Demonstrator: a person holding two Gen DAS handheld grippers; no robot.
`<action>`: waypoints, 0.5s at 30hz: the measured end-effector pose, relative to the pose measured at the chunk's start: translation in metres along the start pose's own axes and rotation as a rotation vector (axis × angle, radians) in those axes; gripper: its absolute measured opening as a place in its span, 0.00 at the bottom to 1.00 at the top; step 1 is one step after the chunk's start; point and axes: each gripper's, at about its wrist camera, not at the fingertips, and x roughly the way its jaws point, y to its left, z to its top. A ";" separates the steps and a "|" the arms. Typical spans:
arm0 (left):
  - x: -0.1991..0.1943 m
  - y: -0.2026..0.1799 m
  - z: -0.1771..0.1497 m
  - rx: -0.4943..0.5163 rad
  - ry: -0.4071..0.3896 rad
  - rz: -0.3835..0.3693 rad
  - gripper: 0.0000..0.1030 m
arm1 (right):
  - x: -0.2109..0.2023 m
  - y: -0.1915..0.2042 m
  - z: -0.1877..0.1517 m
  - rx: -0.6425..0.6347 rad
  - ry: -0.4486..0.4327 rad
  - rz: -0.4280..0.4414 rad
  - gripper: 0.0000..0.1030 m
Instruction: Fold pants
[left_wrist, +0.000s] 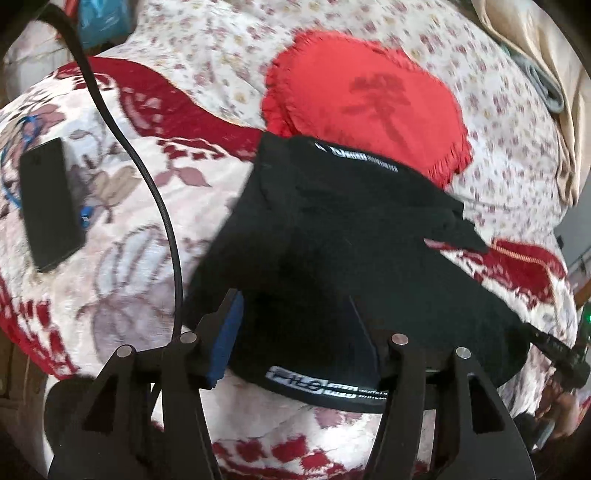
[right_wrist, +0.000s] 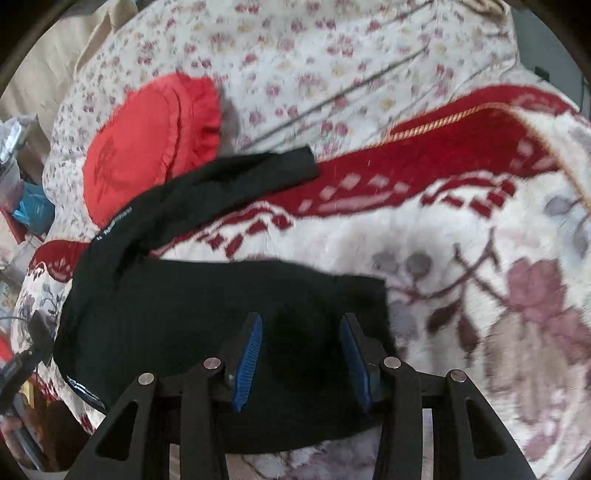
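On the bed (left_wrist: 110, 258), black pants (left_wrist: 332, 240) lie part-folded.
Left tool (left_wrist: 295, 332) and right tool (right_wrist: 301, 350) hover at 6 o'clock, jaws apart, likely readying a fold.

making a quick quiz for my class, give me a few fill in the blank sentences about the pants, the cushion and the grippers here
1. The pants lying on the blanket are ____ in colour.
2. The round frilled cushion beyond the pants is ____.
3. The pads on the fingers of the right gripper are ____.
4. The jaws of the left gripper and of the right gripper both stand ____ over the cloth.

Missing words: black; red; blue; open
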 end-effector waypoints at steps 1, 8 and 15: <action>0.005 -0.005 -0.002 0.014 0.003 0.002 0.55 | 0.006 -0.002 -0.002 0.001 0.008 -0.009 0.41; 0.059 -0.024 -0.012 0.090 0.076 0.048 0.57 | 0.025 -0.009 0.003 0.041 0.039 -0.027 0.41; 0.061 -0.028 0.000 0.099 0.068 0.060 0.60 | 0.018 0.049 0.036 -0.102 -0.039 0.121 0.51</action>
